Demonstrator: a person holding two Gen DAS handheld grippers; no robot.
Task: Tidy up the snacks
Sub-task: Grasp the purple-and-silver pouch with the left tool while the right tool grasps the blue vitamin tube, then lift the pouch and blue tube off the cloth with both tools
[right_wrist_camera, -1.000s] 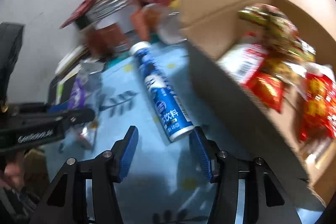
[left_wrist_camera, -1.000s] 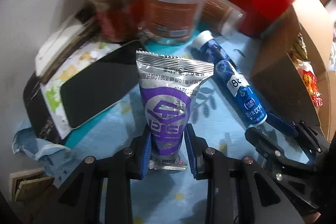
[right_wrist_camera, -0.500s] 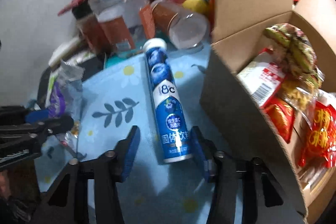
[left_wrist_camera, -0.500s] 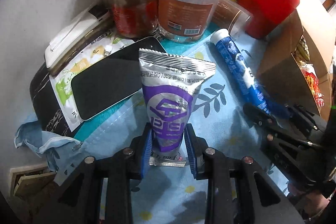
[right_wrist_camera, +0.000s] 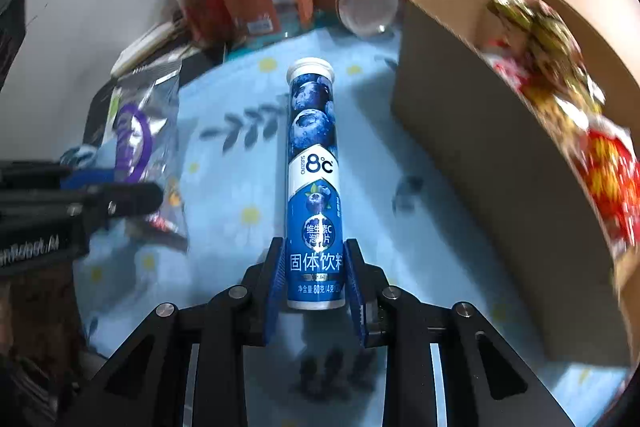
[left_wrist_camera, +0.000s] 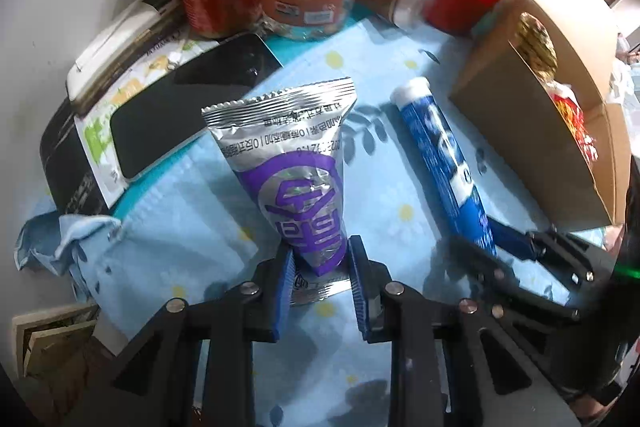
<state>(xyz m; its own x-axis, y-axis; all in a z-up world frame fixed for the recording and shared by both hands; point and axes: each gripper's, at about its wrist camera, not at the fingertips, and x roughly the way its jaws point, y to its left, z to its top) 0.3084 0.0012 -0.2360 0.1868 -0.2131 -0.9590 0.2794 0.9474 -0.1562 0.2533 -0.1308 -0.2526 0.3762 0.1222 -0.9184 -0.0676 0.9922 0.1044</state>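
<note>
Fingers of the right gripper [right_wrist_camera: 315, 277] pinched the base of the blue tube [right_wrist_camera: 314, 163], lying at centre frame on the tabletop [right_wrist_camera: 420, 227]. Left gripper [left_wrist_camera: 320, 279] fingers clamped the purple foil packet [left_wrist_camera: 298, 183] near its lower seal. Recommended: lift the tube level, then clear the wall of the cardboard box [right_wrist_camera: 480, 155] at right before release.

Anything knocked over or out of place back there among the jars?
Yes. One clear plastic jar with brown contents lies on its side behind the blue tablet tube, beside the cardboard box, while the neighbouring jars stand upright. No spill visible.
</note>
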